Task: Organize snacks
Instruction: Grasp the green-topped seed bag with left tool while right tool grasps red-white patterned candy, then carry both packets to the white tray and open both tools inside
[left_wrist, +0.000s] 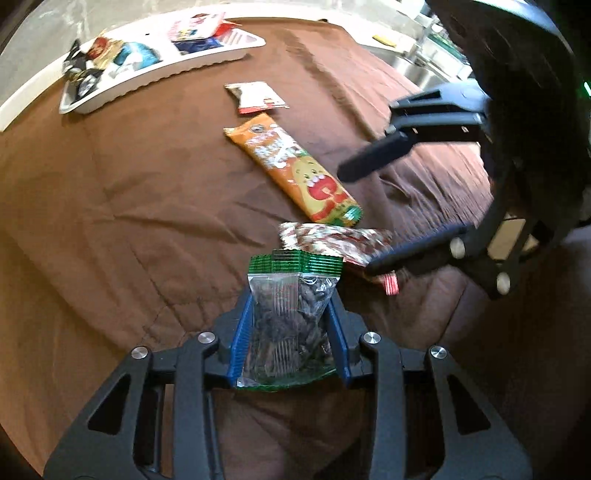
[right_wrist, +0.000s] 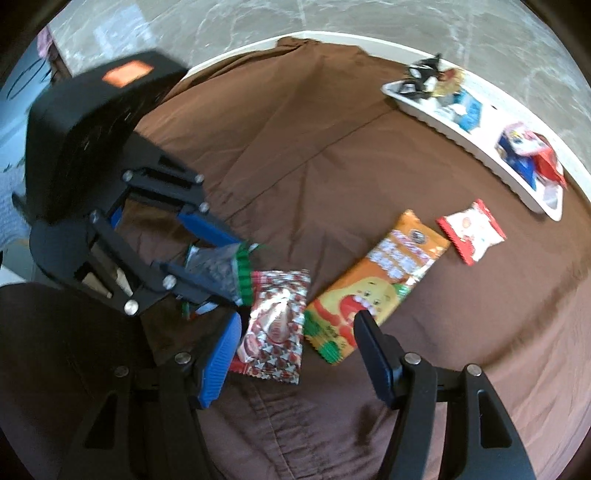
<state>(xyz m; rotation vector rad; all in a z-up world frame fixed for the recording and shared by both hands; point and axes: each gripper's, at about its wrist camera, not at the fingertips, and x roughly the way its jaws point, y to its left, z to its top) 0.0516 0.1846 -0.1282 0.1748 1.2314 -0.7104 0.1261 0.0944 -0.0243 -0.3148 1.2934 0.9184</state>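
My left gripper (left_wrist: 290, 321) has its blue fingers (left_wrist: 242, 332) pinched on the clear seed packet (left_wrist: 288, 325), held just above the brown-covered desk (left_wrist: 110, 221). My right gripper (right_wrist: 295, 350) hangs wide apart and empty over the red-and-silver packet (right_wrist: 275, 328), touching nothing. To carry well, I judge I should keep the pinch firm on the packet's body, lift clear of its neighbours, then travel to the white tray (left_wrist: 155, 79) at the far edge. Count: three packets loose on the cloth, namely the red-and-silver one, the long orange packet (left_wrist: 295, 170) and the small red-and-white packet (left_wrist: 256, 96); one held; several, uncountable, in the tray.
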